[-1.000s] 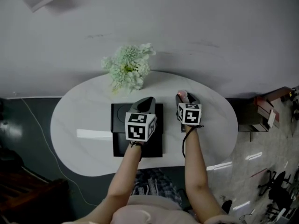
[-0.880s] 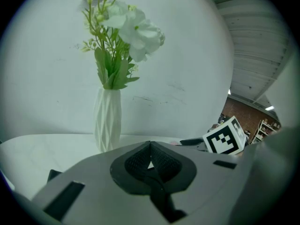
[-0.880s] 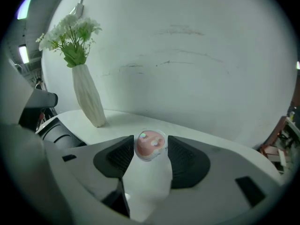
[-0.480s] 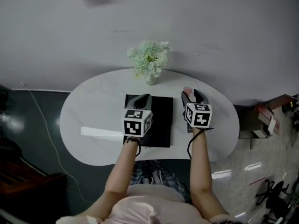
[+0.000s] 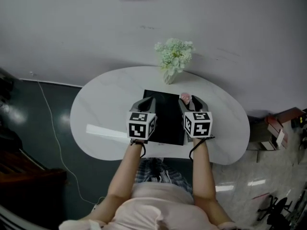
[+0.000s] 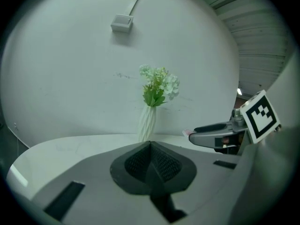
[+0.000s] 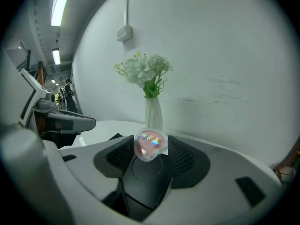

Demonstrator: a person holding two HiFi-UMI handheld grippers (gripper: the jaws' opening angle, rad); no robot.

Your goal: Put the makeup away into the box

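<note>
Both grippers have moved since the earlier picture. The right gripper (image 5: 191, 102) was out over the white oval tabletop (image 5: 96, 114), off to the right of the flat black square box (image 5: 165, 121). Now its tips sit at the box's upper right edge. The left gripper (image 5: 145, 102) was over the middle of the box and is now at its left edge. The white ribbed vase of pale green flowers (image 5: 173, 59) was left of the middle of the picture and now shows right of the middle, so the head camera has turned too.

The right gripper view shows its jaws holding a small round pink makeup pot (image 7: 151, 145), pinched between the two dark pads. In the head view the pot is a pink spot in the middle of the picture, just above the box's right edge. The left gripper's jaws are pressed together with nothing between them.

The step looks like carrying the pot to the box. To do it well, the right gripper should keep its squeeze steady, since the pot is small and smooth and could slip. It should go fully over the box, come down low, and only then let go. No view shows whether the box is open.
</note>
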